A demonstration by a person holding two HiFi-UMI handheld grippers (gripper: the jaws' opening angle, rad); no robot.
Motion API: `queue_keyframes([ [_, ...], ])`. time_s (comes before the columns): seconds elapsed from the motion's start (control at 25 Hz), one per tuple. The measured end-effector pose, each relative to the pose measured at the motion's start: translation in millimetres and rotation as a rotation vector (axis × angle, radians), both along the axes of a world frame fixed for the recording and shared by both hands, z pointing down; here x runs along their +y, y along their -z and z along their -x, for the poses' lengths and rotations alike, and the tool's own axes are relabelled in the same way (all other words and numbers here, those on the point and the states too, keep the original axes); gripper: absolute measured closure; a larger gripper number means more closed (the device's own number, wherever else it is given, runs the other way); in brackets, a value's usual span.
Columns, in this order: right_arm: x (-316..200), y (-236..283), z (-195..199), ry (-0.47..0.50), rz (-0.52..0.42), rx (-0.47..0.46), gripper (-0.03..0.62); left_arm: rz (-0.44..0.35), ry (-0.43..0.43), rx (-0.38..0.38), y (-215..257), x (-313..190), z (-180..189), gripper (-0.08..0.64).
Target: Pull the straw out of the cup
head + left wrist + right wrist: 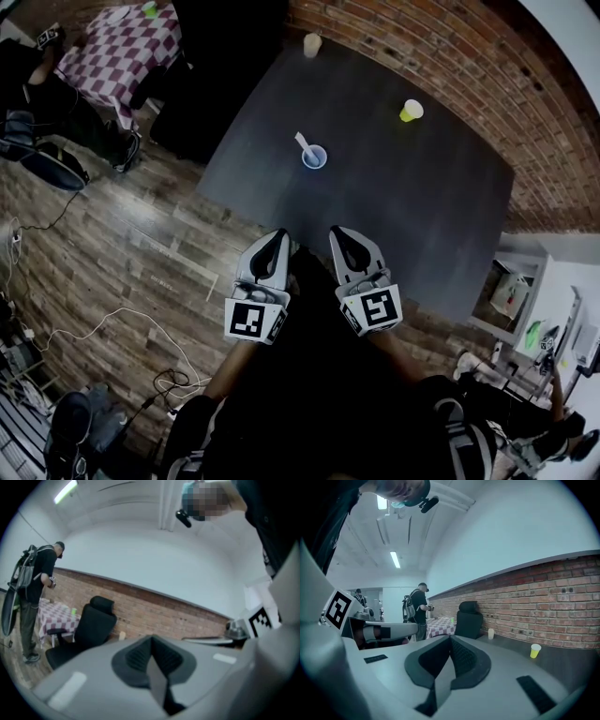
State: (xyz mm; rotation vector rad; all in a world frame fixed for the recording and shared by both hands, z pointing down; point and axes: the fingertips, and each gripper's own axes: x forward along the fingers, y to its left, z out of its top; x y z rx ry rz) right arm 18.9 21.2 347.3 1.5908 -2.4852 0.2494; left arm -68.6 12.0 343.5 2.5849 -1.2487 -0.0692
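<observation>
1. Left claw [275, 239] and right claw [341, 236] were shut tight, empty, lower centre.
2. Straw [302, 142] sat in the cup [315, 157] mid-tabletop [422, 206], upper centre, untouched. Next, probably: reach, open, pinch straw.

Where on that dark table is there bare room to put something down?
The widest bare patch of the dark grey table lies between the small blue cup holding a white straw and the near edge. The right end, below the small yellow cup, is bare too. Nothing is crowded; a cream-coloured cup stands at the far corner.
</observation>
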Motion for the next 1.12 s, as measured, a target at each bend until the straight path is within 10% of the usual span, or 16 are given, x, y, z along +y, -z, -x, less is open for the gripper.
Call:
queue_keyframes([
  [1.12,-130,-93,-40,0.006,0.17,0.047,0.584,0.115,-0.002,-0.052,-66,-111,-38,0.555],
])
